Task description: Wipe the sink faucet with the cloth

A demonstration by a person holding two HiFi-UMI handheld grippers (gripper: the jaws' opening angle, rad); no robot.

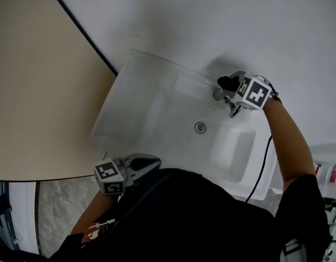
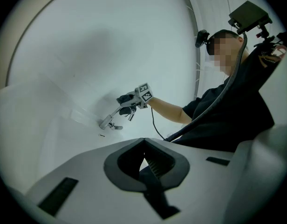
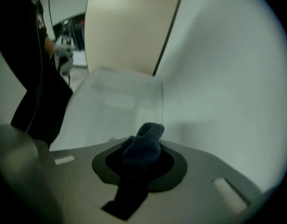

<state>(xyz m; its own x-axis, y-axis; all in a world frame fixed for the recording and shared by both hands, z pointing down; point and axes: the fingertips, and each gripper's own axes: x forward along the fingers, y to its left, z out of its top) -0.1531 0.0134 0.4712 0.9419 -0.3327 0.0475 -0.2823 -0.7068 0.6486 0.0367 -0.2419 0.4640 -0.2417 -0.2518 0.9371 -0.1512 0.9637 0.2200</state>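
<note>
The left gripper [image 1: 150, 162] is hovering at the near edge of the sink [image 1: 116, 111], its jaws pressed together on nothing, well apart from the faucet [image 1: 227, 98]. The right gripper [image 1: 233, 87] is pinching the cloth [image 1: 228, 82] and seems to be holding it against the faucet at the far rim. It is clearly the nearer one, and the spout is pointing from the cloth toward the basin.

Nothing here is really readable. The marker cube [image 1: 109, 177] on the left claw [image 1: 154, 160] and the one on the right claw [image 1: 227, 84] only show black-and-white square patterns, no letters or numbers. In the head view there's a red label [image 1: 333, 173] on a white container [image 1: 319, 170] at the right edge and some white print [image 1: 94, 232] on the person's dark top [image 1: 190, 217], both too small and blurry to make out.
</note>
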